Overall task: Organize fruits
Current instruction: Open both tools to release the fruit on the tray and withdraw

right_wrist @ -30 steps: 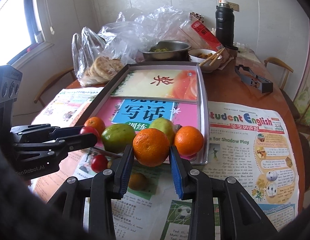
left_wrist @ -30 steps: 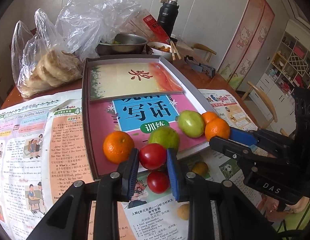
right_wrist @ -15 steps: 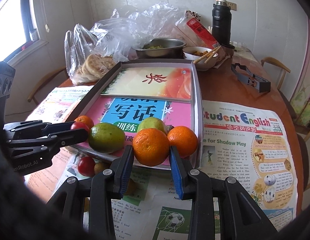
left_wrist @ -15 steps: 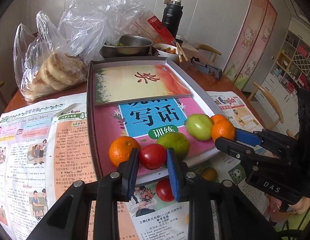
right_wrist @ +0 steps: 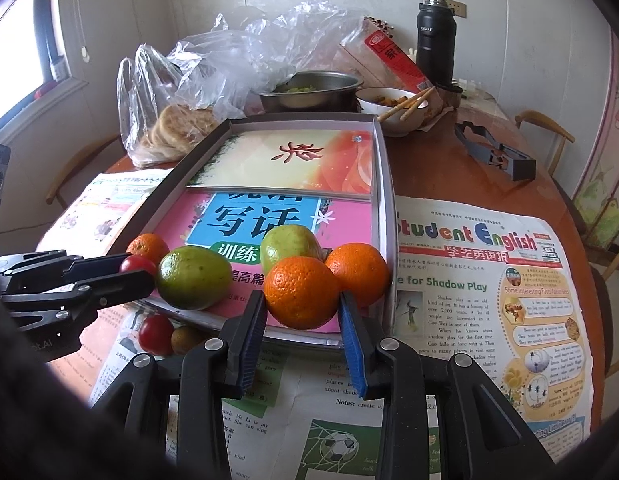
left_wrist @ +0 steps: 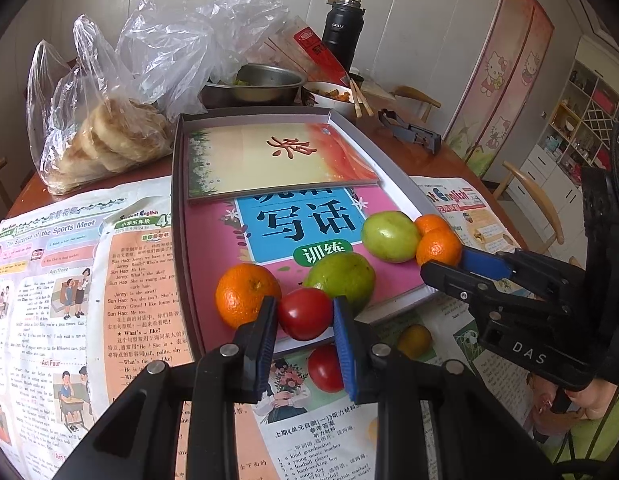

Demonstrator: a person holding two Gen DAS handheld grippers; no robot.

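My left gripper (left_wrist: pixel 304 316) is shut on a red tomato (left_wrist: pixel 305 313), held over the near edge of the shallow grey tray (left_wrist: pixel 180 216). My right gripper (right_wrist: pixel 302 300) is shut on an orange (right_wrist: pixel 301 293), also over the tray's near edge. In the tray, on the pink book, sit an orange (left_wrist: pixel 245 293), two green fruits (left_wrist: pixel 343 278) (left_wrist: pixel 390 236) and another orange (right_wrist: pixel 359 276). On the newspaper in front of the tray lie a second tomato (left_wrist: pixel 325 368) and a small yellow-brown fruit (left_wrist: pixel 415 340).
Behind the tray stand a metal bowl (left_wrist: pixel 265 88), a bowl with chopsticks (right_wrist: pixel 393 106), a black thermos (left_wrist: pixel 343 34), and plastic bags with flatbreads (left_wrist: pixel 109 140). A dark tool (right_wrist: pixel 495 156) lies on the wooden table at right. Newspapers cover the table's near side.
Both grippers have moved forward and up over the tray's near edge, each still holding its fruit. The tomato and small fruit on the newspaper have stayed put.
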